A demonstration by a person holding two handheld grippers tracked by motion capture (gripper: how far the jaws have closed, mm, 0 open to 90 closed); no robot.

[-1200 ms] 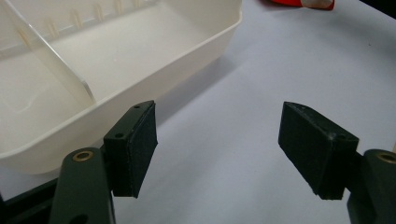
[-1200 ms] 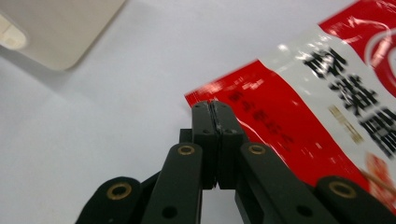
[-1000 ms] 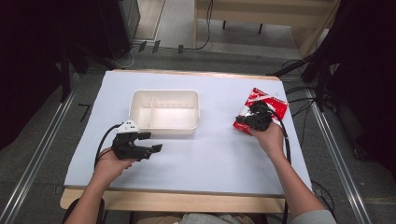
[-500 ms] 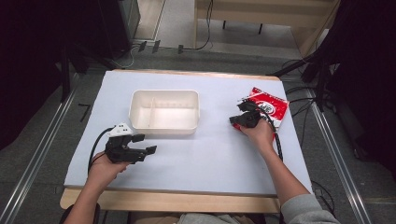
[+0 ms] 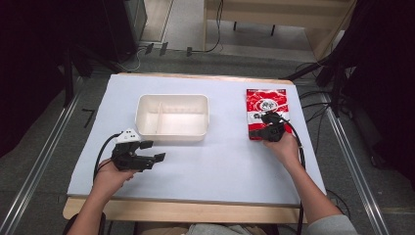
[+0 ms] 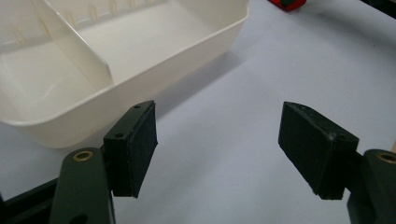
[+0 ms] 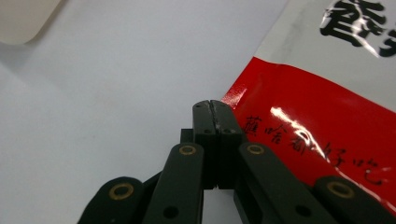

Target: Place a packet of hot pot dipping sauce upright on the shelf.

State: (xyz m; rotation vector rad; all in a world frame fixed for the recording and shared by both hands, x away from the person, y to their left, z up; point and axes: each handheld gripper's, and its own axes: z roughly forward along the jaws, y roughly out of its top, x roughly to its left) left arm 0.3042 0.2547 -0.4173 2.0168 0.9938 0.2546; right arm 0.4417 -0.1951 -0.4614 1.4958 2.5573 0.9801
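A red and white snack packet lies flat at the table's right side, its long side pointing away from me. My right gripper is at its near left corner, jaws pressed together; in the right gripper view the gripper meets the packet's red corner and appears to pinch it. A white two-compartment tray stands mid-table. My left gripper rests near the front left with nothing between its jaws. In the left gripper view the gripper is open, just before the tray's wall.
The table is covered in pale blue-white. Cables trail from both grippers. Metal rails run along both sides of the table, and a wooden bench stands beyond the far edge.
The packet has turned from tilted to square with the table, moving with my right gripper. The left gripper has drifted slightly toward the front left.
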